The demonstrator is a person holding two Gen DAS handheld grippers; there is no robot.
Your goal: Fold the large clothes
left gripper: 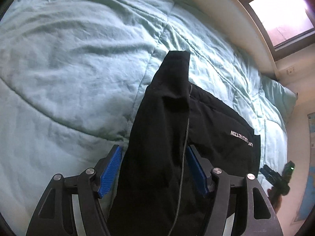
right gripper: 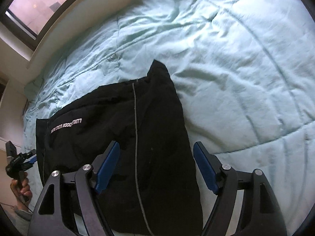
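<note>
Black garment [left gripper: 167, 137] lies folded on a pale green quilt [left gripper: 69, 68] covering the bed. No containers in view.

Left gripper [left gripper: 155, 157]: jaws spread, blue pads [left gripper: 110, 173] on either side of a raised fold of the garment. The near cloth sits between the fingers; the pads don't look pressed onto it. A thin grey cord [left gripper: 184, 157] runs down the fabric between the jaws.

Right gripper [right gripper: 156, 157]: jaws spread wide over the garment's right edge. Left pad [right gripper: 107, 169] is over the black cloth, right pad [right gripper: 206, 171] over the quilt, clear of the fabric. Nothing pinched.

White lettering [right gripper: 66, 126] is on the flat part of the garment, between the two grippers. One corner sticks up at the far end [right gripper: 157, 66].

Window [left gripper: 281, 13] beyond the far edge of the bed, above a pale ledge [right gripper: 65, 13].
</note>
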